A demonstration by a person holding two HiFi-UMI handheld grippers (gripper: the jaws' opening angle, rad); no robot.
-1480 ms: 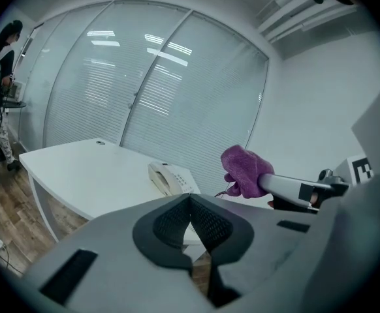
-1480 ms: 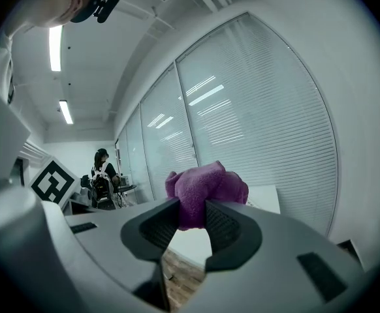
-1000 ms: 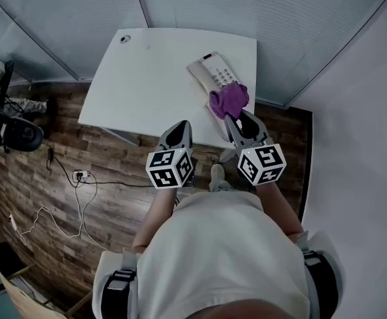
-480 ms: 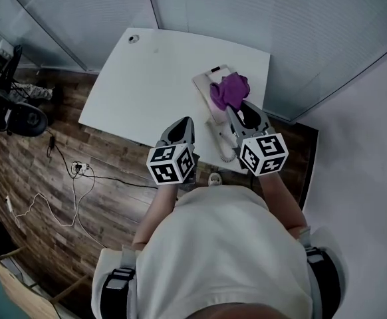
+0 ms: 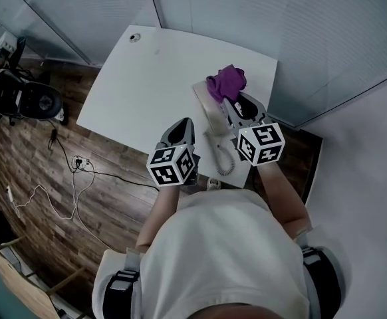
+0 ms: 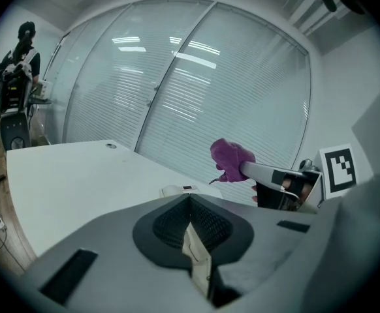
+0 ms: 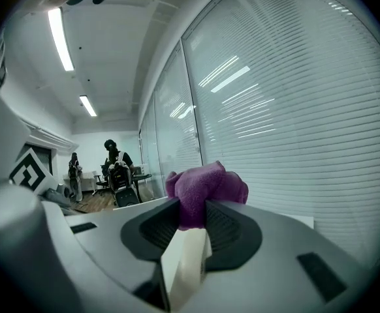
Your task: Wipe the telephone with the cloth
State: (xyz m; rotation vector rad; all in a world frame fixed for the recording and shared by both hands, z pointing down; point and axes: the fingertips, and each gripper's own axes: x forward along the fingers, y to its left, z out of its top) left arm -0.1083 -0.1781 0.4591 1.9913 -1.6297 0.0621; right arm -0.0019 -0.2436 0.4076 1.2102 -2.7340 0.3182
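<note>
A white telephone (image 5: pixel 212 108) lies near the right front edge of the white table (image 5: pixel 147 78), its coiled cord (image 5: pixel 223 159) trailing over the front edge. A purple cloth (image 5: pixel 226 82) is bunched over the phone's far end. My right gripper (image 5: pixel 233 105) is shut on this cloth (image 7: pixel 203 189), which sticks out between its jaws. My left gripper (image 5: pixel 179 133) hovers at the table's front edge, left of the phone, shut with nothing in it. From the left gripper view, the cloth (image 6: pixel 230 158) and a corner of the phone (image 6: pixel 180 190) show ahead at right.
Glass walls with blinds (image 5: pixel 260 18) stand behind the table. A cable grommet (image 5: pixel 135 37) sits at the table's far left corner. Cables and a power strip (image 5: pixel 80 163) lie on the wooden floor at left. People and office gear (image 7: pixel 115 168) are far off.
The right gripper has carried the purple cloth from the phone's near end up to its far end. The left gripper has stayed at the table's front edge, shut.
</note>
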